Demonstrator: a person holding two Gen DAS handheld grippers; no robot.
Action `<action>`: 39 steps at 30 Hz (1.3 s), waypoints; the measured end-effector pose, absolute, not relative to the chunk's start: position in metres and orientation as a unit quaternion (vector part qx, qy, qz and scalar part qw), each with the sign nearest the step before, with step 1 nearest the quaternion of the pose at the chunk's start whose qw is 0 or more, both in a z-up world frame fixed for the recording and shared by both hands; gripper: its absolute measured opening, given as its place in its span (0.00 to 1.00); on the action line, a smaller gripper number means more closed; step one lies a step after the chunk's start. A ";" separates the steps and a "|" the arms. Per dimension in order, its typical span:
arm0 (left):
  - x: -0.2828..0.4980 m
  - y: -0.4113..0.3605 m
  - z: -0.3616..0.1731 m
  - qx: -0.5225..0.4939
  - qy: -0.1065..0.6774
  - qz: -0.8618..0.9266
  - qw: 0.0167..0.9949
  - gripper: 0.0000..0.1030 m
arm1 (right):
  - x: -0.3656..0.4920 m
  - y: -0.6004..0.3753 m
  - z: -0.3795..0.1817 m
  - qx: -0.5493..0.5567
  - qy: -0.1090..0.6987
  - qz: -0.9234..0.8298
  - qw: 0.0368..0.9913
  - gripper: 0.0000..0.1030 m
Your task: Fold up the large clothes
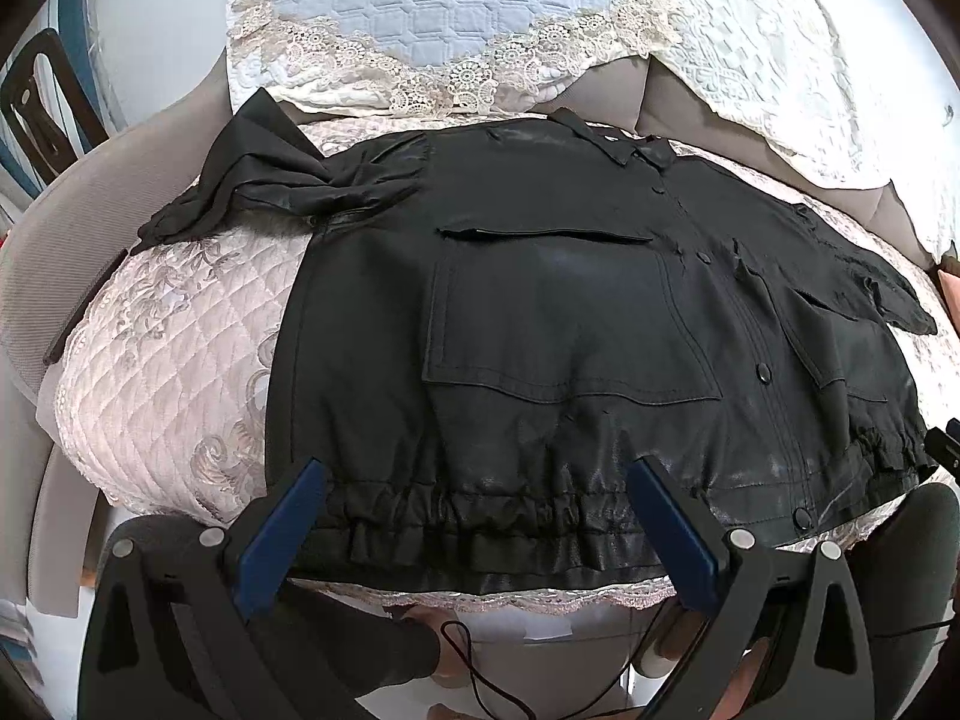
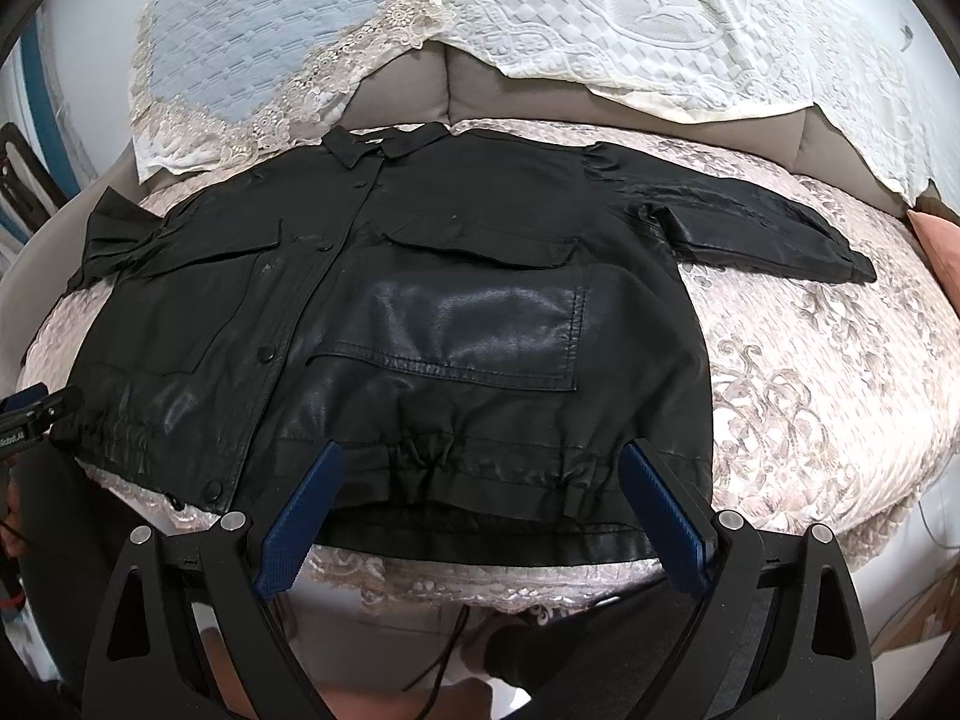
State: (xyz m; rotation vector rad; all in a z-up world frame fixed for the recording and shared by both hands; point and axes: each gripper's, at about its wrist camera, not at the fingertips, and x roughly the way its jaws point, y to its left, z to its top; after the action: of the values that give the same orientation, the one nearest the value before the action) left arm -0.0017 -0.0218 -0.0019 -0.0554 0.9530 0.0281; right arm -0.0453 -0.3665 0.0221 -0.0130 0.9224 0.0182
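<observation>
Black and glossy, the jacket (image 1: 576, 324) lies front-up and buttoned across a pink quilted sofa cover (image 1: 174, 372), collar (image 2: 384, 144) toward the backrest, one sleeve (image 2: 762, 222) stretched sideways. Left tongs (image 1: 474, 486) and right tongs (image 2: 483, 468) hover wide apart over the gathered hem (image 1: 480, 516), gripping nothing.

Black, faintly glossy jacket (image 2: 420, 312) on a pale pink quilted cover (image 2: 810, 372) with grey floral scrolls; behind the jacket, a white-and-light-blue lace-edged throw (image 1: 432, 6); blue-padded tongs (image 1: 480, 516).
</observation>
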 end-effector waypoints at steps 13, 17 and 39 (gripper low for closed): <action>-0.002 -0.026 -0.002 -0.023 0.461 0.008 0.887 0.99 | -0.045 -0.363 0.022 -0.009 0.446 0.011 0.895 0.91; -0.001 -0.027 -0.002 -0.022 0.461 0.008 0.887 0.99 | -0.045 -0.362 0.023 -0.010 0.446 0.012 0.895 0.91; -0.002 -0.029 -0.001 -0.025 0.462 0.008 0.887 0.99 | -0.043 -0.360 0.023 -0.015 0.449 0.014 0.893 0.91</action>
State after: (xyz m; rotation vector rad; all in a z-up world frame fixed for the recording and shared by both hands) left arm -0.0023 -0.0285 -0.0013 -0.0515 0.9597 0.0157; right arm -0.0428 -0.3600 0.0232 -0.0319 0.9314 0.0301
